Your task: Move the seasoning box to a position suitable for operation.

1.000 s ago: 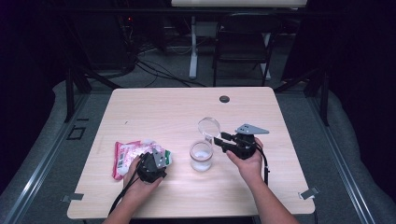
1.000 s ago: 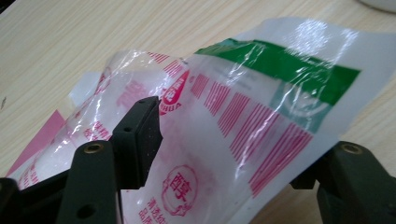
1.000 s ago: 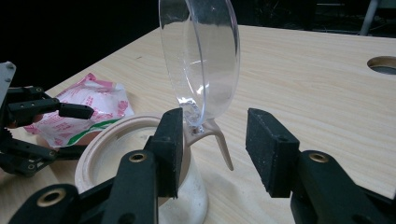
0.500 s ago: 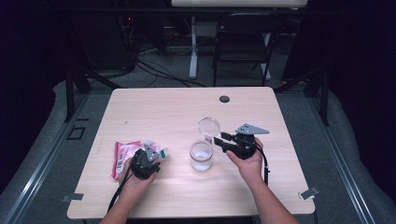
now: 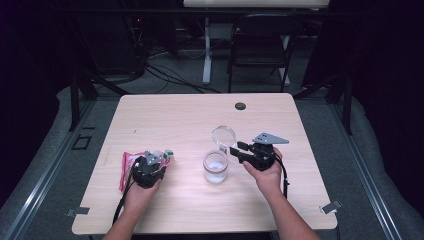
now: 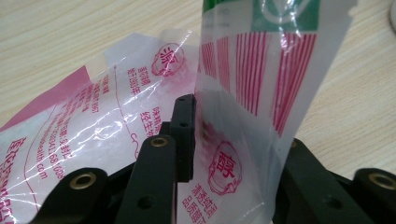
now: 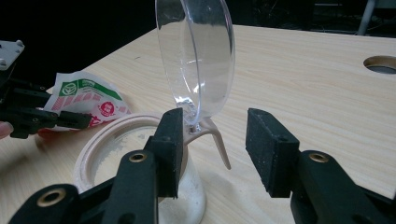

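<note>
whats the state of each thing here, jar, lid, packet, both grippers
jar: upright on the table, open, white powder inside
lid: clear, flipped up on its hinge, standing above the rim
packet: red and white plastic, one end lifted, the rest lying on the table
left gripper: jaws have just been closing around the packet's film, grip not certain
right gripper: open, jaws either side of the lid hinge
table: light wood, level

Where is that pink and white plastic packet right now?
In the high view the packet lies on the table's left side, its edge between the left claw's jaws, left of the jar.
</note>
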Available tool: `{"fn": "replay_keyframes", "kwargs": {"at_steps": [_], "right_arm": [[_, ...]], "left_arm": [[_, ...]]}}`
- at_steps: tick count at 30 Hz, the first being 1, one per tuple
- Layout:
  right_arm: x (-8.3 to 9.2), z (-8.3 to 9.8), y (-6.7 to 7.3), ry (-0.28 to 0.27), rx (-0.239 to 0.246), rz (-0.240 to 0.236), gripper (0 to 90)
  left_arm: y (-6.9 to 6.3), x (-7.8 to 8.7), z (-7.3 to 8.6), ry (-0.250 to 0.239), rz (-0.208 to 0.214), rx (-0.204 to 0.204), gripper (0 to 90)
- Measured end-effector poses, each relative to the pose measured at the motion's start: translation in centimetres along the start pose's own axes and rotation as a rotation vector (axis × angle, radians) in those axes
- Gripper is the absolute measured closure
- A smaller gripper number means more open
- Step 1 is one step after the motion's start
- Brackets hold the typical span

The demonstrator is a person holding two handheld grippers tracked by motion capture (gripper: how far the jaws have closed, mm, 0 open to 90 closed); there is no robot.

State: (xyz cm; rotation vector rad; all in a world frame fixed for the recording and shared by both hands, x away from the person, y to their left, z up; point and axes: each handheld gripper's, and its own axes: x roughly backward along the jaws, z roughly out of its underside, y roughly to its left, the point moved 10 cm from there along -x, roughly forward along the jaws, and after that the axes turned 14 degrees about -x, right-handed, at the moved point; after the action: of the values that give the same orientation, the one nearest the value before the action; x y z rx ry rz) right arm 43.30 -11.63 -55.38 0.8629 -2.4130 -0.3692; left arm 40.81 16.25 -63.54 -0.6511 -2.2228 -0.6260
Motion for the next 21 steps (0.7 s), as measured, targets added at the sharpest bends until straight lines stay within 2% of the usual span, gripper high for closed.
{"fn": "replay_keyframes", "kwargs": {"at_steps": [6, 14, 21], "right_arm": [[0.1, 0.0, 0.0, 0.003, 0.0, 0.002, 57.0], [0.2, 0.1, -0.1, 0.009, 0.003, 0.004, 57.2], [0.2, 0.1, -0.1, 0.004, 0.001, 0.004, 57.2]], "left_arm": [[0.4, 0.1, 0.1, -0.004, -0.002, 0.024, 78.2], [0.8, 0.3, 0.1, -0.015, 0.021, 0.062, 86.1], [1.1, 0.5, 0.0, -0.024, 0.03, 0.075, 89.5]]}}
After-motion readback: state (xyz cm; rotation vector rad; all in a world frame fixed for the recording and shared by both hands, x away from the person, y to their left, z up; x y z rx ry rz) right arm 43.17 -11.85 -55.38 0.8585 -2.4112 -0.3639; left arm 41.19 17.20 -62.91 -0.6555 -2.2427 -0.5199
